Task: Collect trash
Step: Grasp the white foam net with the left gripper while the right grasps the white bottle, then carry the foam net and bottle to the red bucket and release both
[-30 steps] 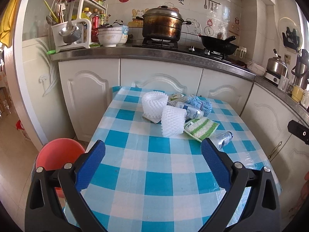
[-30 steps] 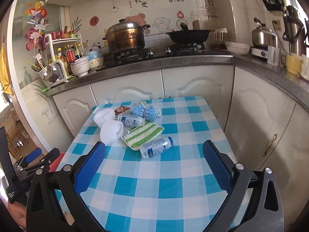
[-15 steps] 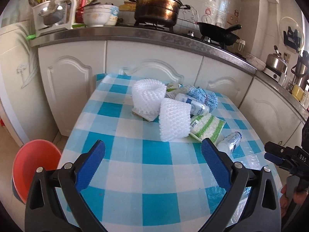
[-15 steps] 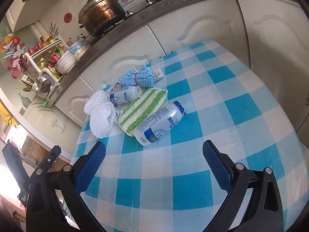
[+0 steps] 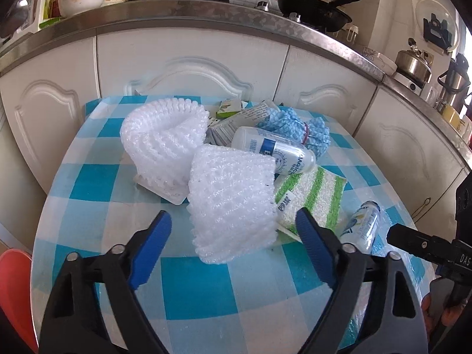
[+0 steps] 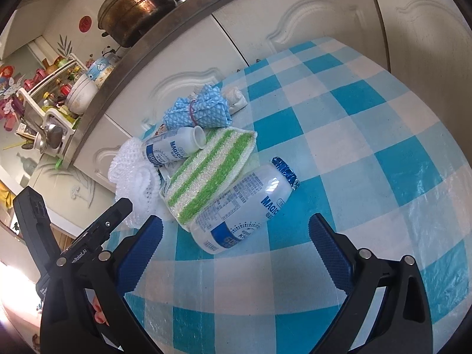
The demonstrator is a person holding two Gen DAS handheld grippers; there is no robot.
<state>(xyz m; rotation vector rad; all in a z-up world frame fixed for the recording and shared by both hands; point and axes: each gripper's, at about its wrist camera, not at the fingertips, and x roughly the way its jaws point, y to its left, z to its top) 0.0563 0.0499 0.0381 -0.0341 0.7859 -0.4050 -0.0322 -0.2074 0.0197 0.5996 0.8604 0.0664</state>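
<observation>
Left gripper [image 5: 233, 236], jaws closing, straddles the foam net [image 5: 231, 203] (light, squashy; pinch mid-body). Right gripper [image 6: 236, 236], jaws apart, nears the slippery bottle [image 6: 244, 206].

Bottle [image 6: 244, 206] lies on table [image 6: 368, 147] beside sponge [image 6: 206, 171].
</observation>
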